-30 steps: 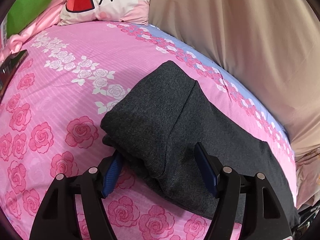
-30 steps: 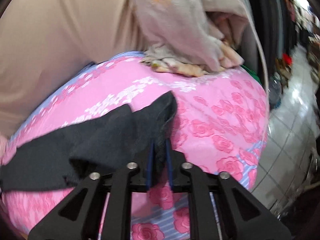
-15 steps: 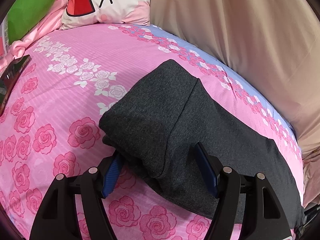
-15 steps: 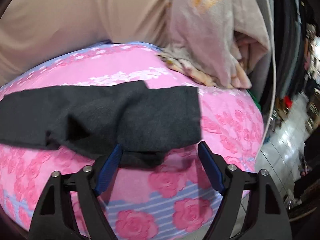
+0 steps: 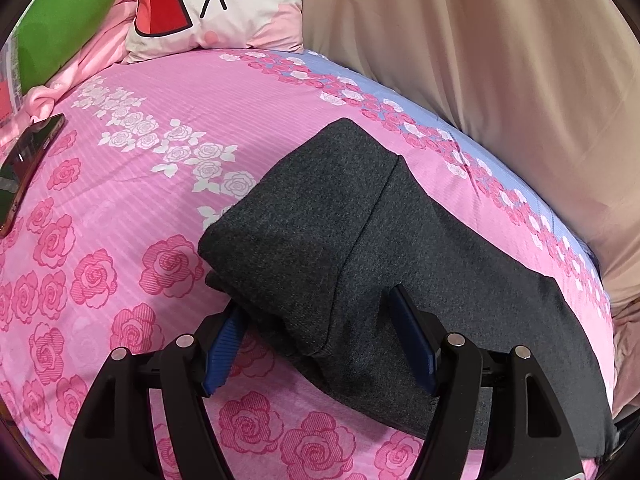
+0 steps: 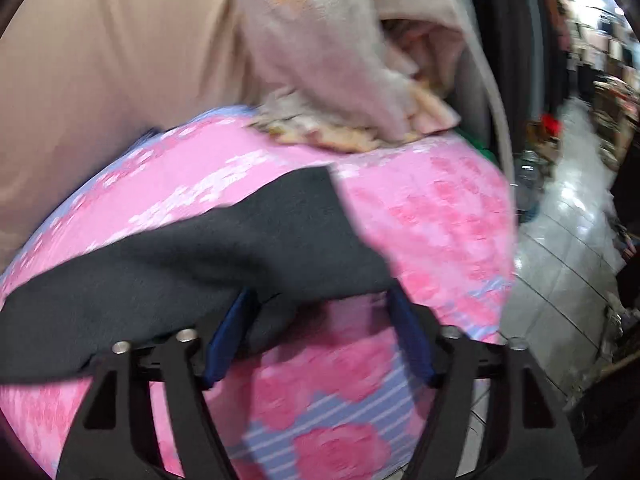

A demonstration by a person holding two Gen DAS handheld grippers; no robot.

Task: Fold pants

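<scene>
In the left wrist view, the dark grey pants (image 5: 360, 248) lie on the pink rose bedsheet (image 5: 120, 208), already folded over once, with a thick folded end near the camera. The left gripper (image 5: 320, 344) has its two blue pads wide apart, one on each side of that thick end, and they do not squeeze it. A pillow (image 5: 216, 4) sits at the top of the bed, and a phone (image 5: 28, 160) lies well apart from the pants at the left edge. In the right wrist view, which is blurry, the other end of the pants (image 6: 208, 264) lies flat on the bedsheet (image 6: 432, 216), near the bed's edge by the floor. The right gripper (image 6: 320, 336) has just been opening its jaws; the pads stand apart and press on nothing, though a bit of cloth lies between them. A pile of pale laundry (image 6: 340, 64) sits farther back. To do this step well, the right gripper should probably let the cloth go fully, so the end stays flat. Both grippers should then take hold low on the cloth's edge, catching all layers together so the fold stays neat.
</scene>
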